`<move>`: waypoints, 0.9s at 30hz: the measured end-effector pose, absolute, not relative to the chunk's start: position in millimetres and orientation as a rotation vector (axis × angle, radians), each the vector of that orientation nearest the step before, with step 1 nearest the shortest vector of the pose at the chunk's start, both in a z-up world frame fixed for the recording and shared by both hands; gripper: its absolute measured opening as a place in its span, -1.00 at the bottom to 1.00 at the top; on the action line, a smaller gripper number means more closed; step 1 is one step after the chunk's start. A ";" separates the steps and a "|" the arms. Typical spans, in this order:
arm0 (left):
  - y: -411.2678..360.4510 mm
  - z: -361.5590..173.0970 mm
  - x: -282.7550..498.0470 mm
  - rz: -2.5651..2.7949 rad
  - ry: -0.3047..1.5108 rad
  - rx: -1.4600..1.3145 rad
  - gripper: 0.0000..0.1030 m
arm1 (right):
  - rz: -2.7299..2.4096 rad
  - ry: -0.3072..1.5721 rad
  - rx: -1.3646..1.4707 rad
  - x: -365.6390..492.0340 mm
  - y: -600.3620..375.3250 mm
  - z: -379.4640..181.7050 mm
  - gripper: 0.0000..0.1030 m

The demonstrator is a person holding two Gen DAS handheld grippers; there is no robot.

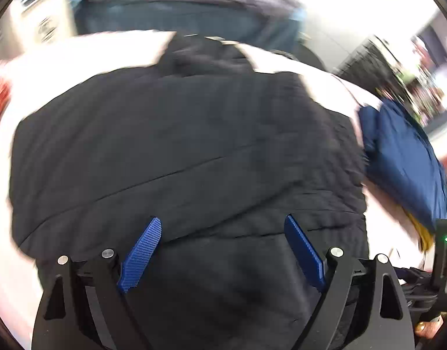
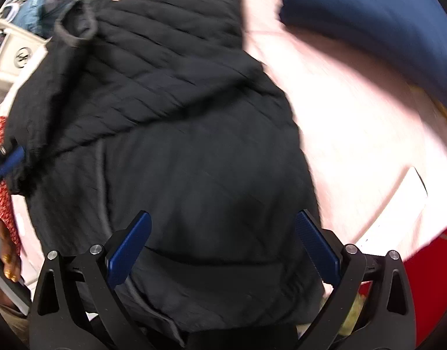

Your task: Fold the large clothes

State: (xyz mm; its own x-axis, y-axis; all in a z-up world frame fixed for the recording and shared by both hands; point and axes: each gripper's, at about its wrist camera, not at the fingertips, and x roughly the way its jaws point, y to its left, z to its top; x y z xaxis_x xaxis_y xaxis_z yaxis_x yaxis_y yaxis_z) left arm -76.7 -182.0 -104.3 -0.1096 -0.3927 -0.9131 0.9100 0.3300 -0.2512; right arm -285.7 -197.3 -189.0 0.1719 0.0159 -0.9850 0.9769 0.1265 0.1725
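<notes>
Black quilted jacket spread on a pale pink cover, both grippers above it with jaws apart.

The left gripper tilts steeply down over the jacket, its blue pads wide and nothing between them. The right gripper points straight down, jaws likewise spread and empty over the dark cloth. Only the right view shows the jacket's grey-lined cuff and the folded-over sleeve, plus the other gripper's blue tip at the left edge. A navy garment lies beside the jacket. Both views are motion-blurred; whether the pads touch the fabric cannot be told. A ringed hand is cut off by the frame.
</notes>
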 end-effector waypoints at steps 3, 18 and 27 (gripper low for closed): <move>-155.0 -108.9 -51.0 -1.120 1.230 0.544 0.66 | -0.928 1.089 1.154 -269.0 -215.8 -179.1 0.90; -56.0 -120.8 6.0 -0.850 1.321 0.424 0.68 | -0.755 0.984 1.074 -145.0 -319.4 -170.2 0.45; -64.0 -108.1 11.2 -0.812 1.293 0.372 0.68 | -0.799 0.880 1.047 -162.8 -304.3 -148.2 -0.80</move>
